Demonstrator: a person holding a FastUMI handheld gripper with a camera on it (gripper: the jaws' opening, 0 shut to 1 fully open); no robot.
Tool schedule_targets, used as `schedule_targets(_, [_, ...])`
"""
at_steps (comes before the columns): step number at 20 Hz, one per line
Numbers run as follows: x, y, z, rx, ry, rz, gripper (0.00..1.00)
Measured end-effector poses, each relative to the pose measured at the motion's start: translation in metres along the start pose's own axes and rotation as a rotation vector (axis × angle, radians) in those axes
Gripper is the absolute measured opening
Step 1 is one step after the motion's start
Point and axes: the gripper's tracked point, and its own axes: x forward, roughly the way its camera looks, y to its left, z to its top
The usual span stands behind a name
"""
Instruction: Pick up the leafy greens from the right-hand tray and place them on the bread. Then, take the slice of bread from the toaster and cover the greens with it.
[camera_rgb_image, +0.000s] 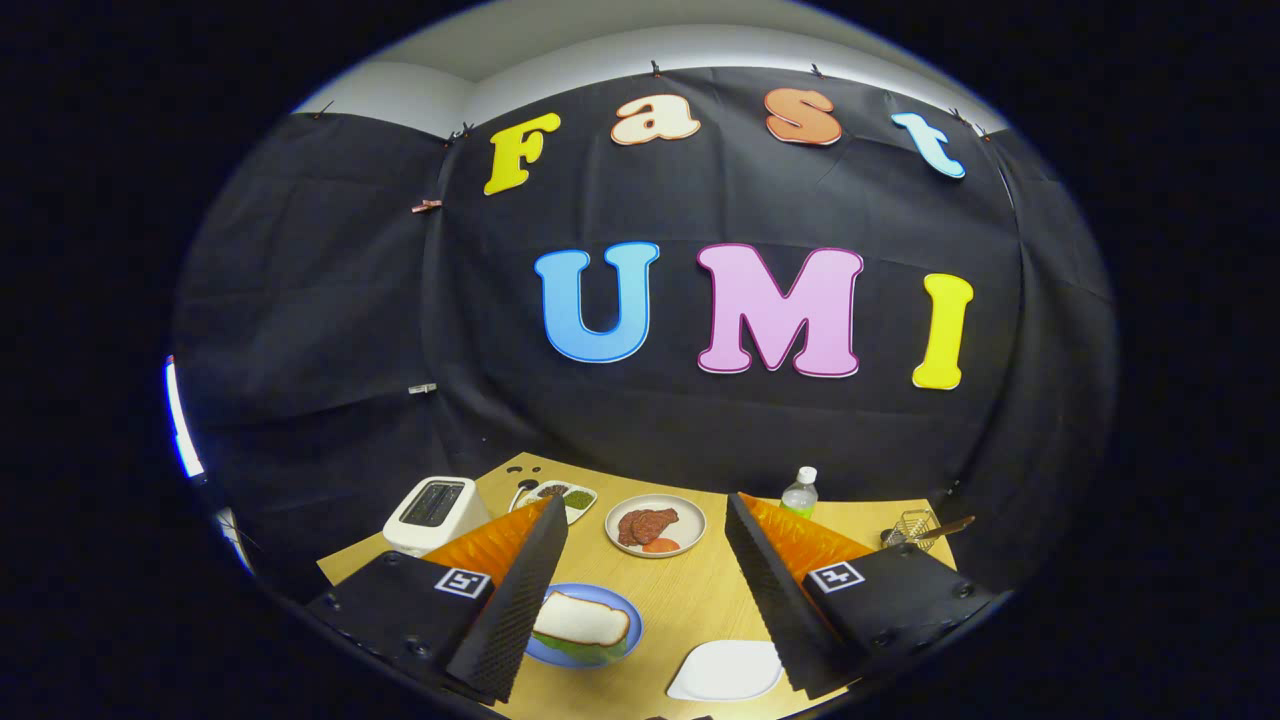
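Gripper view: tool (645, 540) spread wide (grasping nothing), bread slice (582, 619) atop greens (585, 650) near table's (690, 610) front edge.

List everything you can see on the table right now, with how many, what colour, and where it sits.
Round blue plate: one, blue, between the fingers, near.
Bread slice: one, white with a tan crust, on the blue plate, over green leaves.
White square tray: one, white, beside the right finger.
Round cream plate: one, ahead of the fingers, holding brown meat pieces and an orange-red slice.
White toaster: one, beyond the left finger.
Small white dish: one, beside the toaster, dark and green contents.
Clear plastic bottle: one, white cap, beyond the right finger.
Wire basket: one, metal, far right.
Wooden table: one, light.
Gripper: one, black and orange, fingers wide open, holding nothing.
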Motion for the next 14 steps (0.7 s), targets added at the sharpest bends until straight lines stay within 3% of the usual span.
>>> schedule_targets(6, [-0.042, -0.035, 0.027, -0.045, -0.126, -0.013, 0.99])
schedule_targets(14, [-0.064, -0.057, 0.018, -0.072, -0.162, -0.064, 0.96])
